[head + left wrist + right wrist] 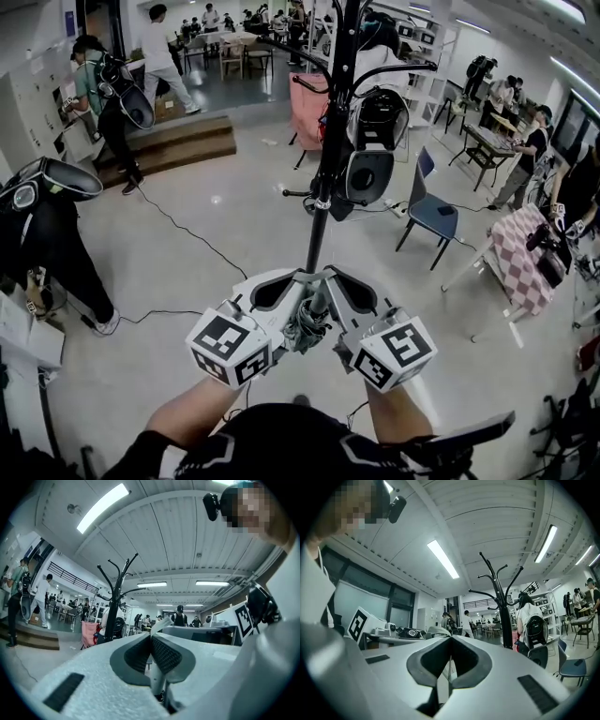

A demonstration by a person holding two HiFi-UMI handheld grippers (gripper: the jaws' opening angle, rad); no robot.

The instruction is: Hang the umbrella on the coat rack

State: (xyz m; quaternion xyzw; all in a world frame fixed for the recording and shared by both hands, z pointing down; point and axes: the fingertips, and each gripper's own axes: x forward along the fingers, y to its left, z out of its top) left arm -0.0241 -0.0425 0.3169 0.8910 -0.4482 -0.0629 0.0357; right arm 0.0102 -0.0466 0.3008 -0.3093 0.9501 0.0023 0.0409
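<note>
In the head view a folded grey umbrella [307, 328] hangs between my two grippers, just in front of my chest. Its pale strap loop [310, 277] runs across the top between the jaw tips. My left gripper [294, 281] is shut on one side of the strap [159, 623], and my right gripper [328, 277] is shut on the other side [436, 631]. The black coat rack [325, 141] stands straight ahead, its pole rising just beyond the jaws. Its curved hooks show in the left gripper view [117, 588] and in the right gripper view [501, 597], above jaw level.
A black backpack [373, 141] hangs on the rack's right side. A blue chair [433, 212] and a checked tablecloth [523, 259] stand to the right. A cable [187, 234] trails over the floor at left, beyond it a wooden step [183, 141]. Several people stand around the room.
</note>
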